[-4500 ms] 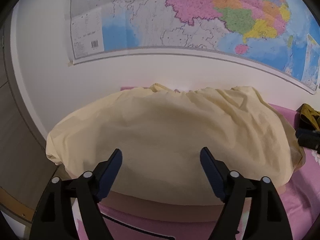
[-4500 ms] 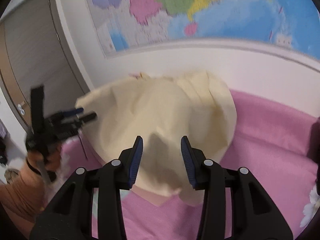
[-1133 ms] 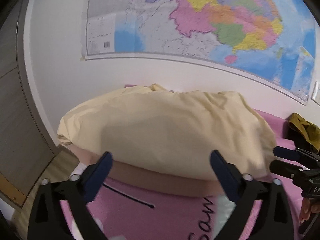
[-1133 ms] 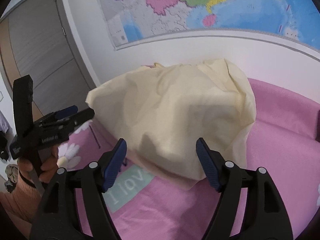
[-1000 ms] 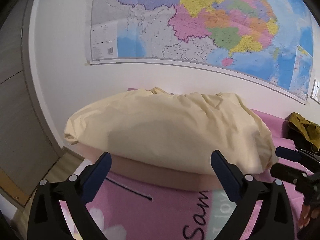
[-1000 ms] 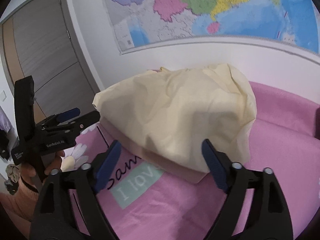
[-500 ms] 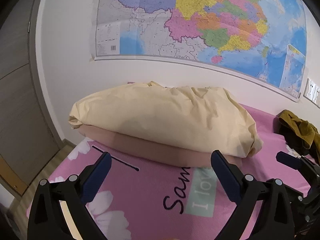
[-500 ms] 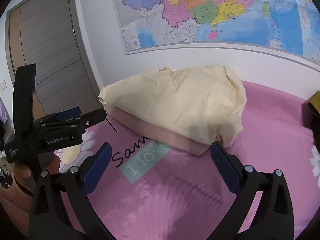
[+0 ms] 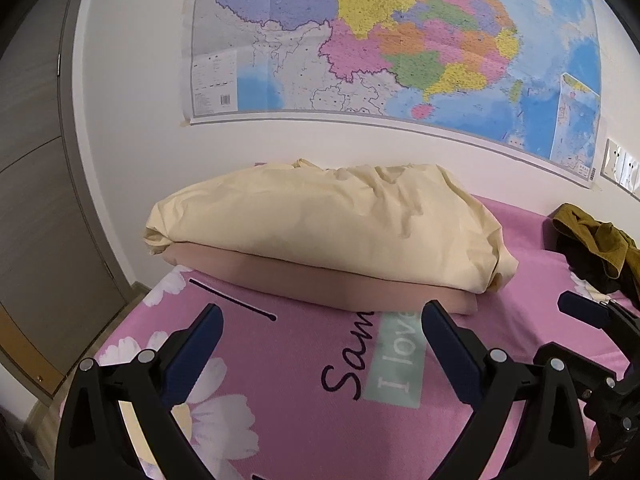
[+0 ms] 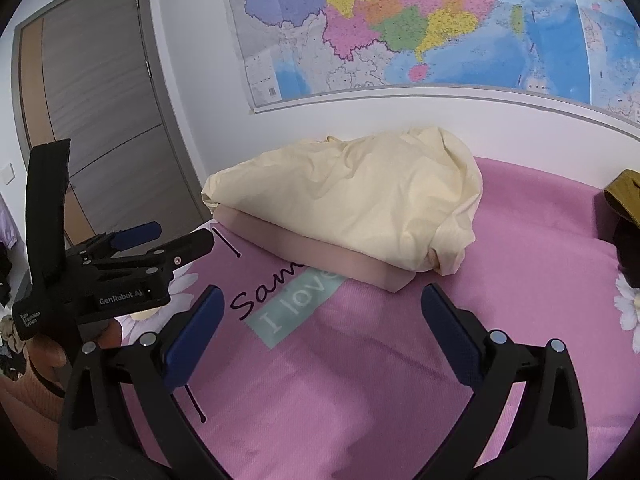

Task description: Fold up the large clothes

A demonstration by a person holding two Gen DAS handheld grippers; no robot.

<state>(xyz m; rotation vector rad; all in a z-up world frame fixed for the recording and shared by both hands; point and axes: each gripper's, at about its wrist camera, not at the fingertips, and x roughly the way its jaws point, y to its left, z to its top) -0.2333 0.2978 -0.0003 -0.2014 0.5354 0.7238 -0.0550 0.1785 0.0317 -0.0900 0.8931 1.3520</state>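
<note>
At the far left a grey door [image 10: 100,120] is seen. The left claw [image 9: 320,340] is held wide apart and empty above the pink bed sheet [image 9: 288,392]. The cream garment [image 9: 328,228] is laid folded on a pinkish folded cloth [image 9: 332,284] at the bed's far side, under the wall map [image 9: 400,40]. The right claw [image 10: 320,320] is likewise spread wide, with nothing gripped. An olive garment [image 9: 592,232] is seen at the right.

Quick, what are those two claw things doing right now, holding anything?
Left gripper: open, holding nothing.
Right gripper: open, holding nothing.
</note>
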